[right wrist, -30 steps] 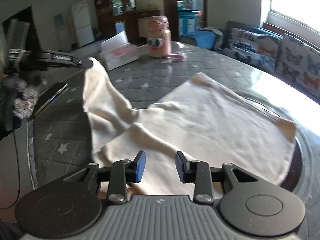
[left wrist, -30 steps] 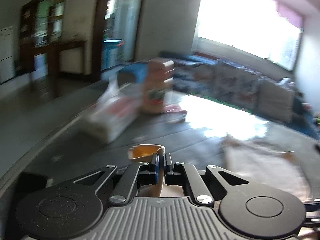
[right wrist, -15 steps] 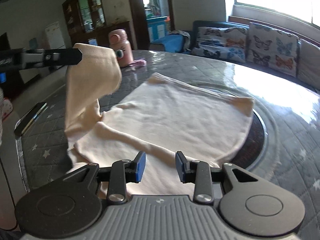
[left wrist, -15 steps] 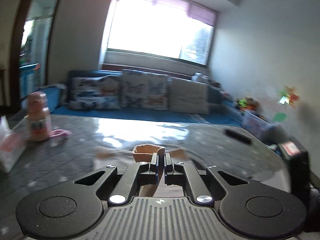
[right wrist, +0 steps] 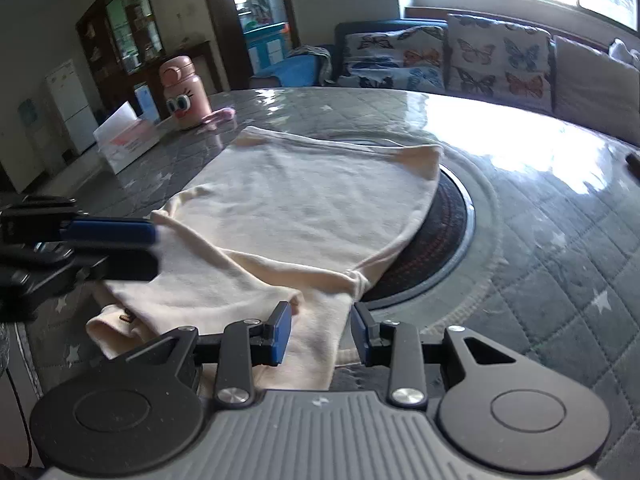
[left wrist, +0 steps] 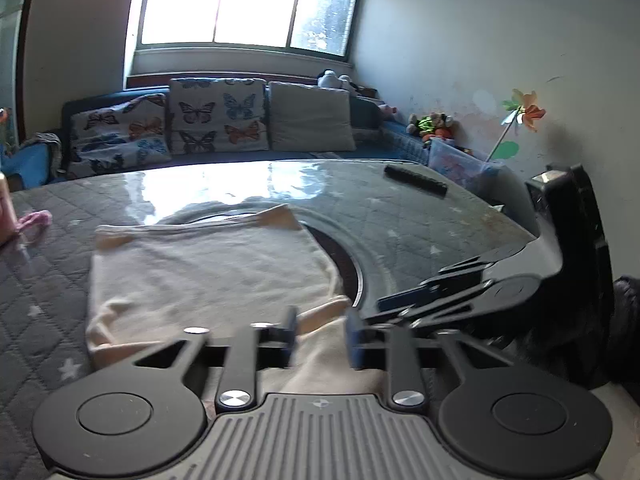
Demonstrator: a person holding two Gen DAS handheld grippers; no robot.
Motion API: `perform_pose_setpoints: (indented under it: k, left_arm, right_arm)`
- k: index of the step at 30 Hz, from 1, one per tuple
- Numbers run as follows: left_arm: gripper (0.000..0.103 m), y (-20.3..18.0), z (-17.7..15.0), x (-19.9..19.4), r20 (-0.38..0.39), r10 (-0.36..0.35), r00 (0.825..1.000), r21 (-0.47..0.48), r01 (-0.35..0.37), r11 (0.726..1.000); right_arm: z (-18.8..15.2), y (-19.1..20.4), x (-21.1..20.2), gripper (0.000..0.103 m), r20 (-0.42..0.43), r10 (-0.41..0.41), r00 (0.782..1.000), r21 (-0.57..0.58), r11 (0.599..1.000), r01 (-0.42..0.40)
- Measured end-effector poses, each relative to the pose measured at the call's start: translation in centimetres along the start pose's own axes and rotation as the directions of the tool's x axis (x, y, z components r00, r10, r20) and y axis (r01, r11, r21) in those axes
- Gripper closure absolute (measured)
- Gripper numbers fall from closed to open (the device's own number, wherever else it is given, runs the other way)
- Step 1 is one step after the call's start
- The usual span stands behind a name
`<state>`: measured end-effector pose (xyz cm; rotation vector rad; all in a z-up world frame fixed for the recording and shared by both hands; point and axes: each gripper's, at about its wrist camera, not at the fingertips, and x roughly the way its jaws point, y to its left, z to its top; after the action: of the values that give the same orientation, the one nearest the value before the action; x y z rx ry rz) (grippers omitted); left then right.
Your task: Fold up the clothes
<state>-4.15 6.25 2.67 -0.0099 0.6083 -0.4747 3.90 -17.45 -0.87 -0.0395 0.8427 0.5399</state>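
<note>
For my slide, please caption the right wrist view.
Open right gripper over a partly folded cream garment on a quilted table.

A cream, soft-knit garment (right wrist: 304,204) lies spread across the quilted grey, star-patterned surface (right wrist: 560,264), its far edge straight with two darker tan corners, its right side draped over a round dark inset, and its near part folded over in rumpled layers by the edge.

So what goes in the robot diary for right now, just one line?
left gripper: open | right gripper: open | cream garment: lying on table, sleeve folded over
</note>
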Motion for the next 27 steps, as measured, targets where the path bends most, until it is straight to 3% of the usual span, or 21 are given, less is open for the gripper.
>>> perform_pose_setpoints:
  k: [7, 13, 17, 23, 25, 27]
  left_arm:
    - [0.064, 4.5, -2.4, -3.4, -0.009, 0.153, 0.988, 0.007, -0.153, 0.988]
    - [0.058, 8.7, -5.9, -5.9, -0.077, 0.291, 0.954, -0.007, -0.292, 0.956]
    - [0.057, 10.0, -7.5, -6.3, -0.111, 0.309, 0.945, -0.023, -0.313, 0.949]
    - [0.058, 9.5, -8.1, -4.9, -0.117, 0.266, 0.957, -0.011, -0.269, 0.963]
    - [0.059, 9.4, -8.1, -4.4, -0.115, 0.263, 0.958, -0.011, -0.266, 0.964]
    - [0.07, 9.5, -8.1, -4.2, -0.111, 0.261, 0.959, -0.02, -0.265, 0.964]
  right_arm:
    - [0.1, -0.1, 0.0, 0.071, -0.001, 0.054, 0.999, 0.047, 0.997, -0.054]
    - [0.0, 1.2, 1.4, 0.071, -0.043, 0.076, 0.996, 0.03, 0.997, -0.075]
    - [-0.1, 1.8, 1.4, 0.071, -0.059, 0.079, 0.995, 0.026, 0.997, -0.077]
    - [-0.3, 2.5, 1.1, 0.073, -0.08, 0.077, 0.994, 0.016, 0.997, -0.076]
    - [-0.3, 2.7, 1.1, 0.084, -0.084, 0.07, 0.994, 0.012, 0.997, -0.07]
    - [-0.3, 2.9, 1.2, 0.092, -0.087, 0.061, 0.994, 0.009, 0.998, -0.061]
